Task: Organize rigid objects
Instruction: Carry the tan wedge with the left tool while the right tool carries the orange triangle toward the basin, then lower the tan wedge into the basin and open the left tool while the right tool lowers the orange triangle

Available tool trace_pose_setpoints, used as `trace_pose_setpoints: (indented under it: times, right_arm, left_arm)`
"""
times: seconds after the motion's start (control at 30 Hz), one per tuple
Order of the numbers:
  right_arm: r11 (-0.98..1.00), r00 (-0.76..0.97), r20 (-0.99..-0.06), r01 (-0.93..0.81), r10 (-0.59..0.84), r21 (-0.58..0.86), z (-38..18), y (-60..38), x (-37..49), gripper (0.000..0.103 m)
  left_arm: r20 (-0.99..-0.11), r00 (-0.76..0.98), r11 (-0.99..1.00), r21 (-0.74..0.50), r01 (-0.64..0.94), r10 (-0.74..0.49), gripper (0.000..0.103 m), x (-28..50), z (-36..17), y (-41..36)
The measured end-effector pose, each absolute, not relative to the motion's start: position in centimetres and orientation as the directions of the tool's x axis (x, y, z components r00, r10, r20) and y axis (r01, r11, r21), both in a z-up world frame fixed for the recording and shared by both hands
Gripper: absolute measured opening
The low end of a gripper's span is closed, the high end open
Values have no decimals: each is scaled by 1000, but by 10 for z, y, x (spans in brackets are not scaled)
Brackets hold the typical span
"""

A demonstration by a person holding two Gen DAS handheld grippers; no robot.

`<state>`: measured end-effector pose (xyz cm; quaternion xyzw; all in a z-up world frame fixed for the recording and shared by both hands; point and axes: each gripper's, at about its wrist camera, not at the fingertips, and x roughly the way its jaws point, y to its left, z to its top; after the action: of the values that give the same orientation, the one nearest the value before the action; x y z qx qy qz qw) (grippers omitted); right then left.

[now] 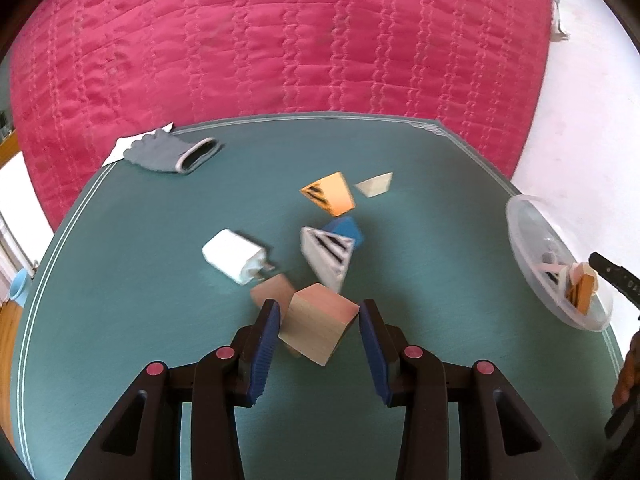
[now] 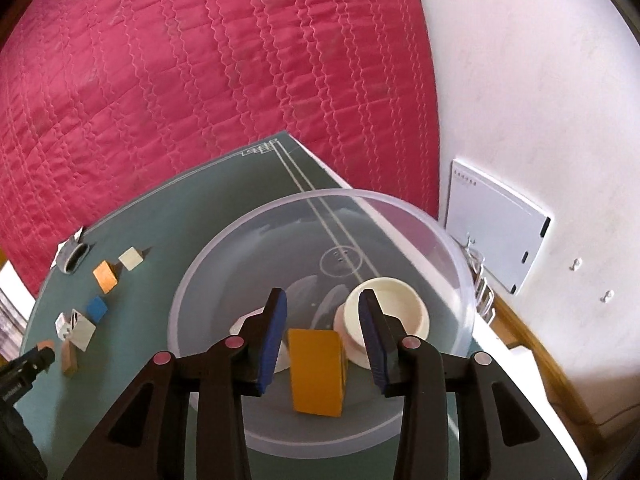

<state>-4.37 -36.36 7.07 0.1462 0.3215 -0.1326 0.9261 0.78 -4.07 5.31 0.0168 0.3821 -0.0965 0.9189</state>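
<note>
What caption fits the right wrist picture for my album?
The right gripper, jaws apart, hovers over a yellow block lying inside the clear plastic bowl beside a small cream dish.

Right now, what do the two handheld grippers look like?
Both the left gripper and the right gripper look alike: black plastic frames, two jaws faced with ribbed blue pads, and round pink-red caps on the pivots. No cables or sleeves show.

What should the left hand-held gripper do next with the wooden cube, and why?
Probably carry it right toward the clear bowl. The left hand-held gripper grips the wooden cube clear of the green table, and a yellow block already lies in that bowl.
</note>
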Motion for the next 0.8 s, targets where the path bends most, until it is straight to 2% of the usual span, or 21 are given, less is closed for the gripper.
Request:
trace_pose_setpoints:
  times: [0.8]
  right_arm:
    - [906,770,-605,382,-204,181,65,-374,-51,40]
  left_arm:
    - [-691,627,886,-44,462,-361,44,9,69,-166]
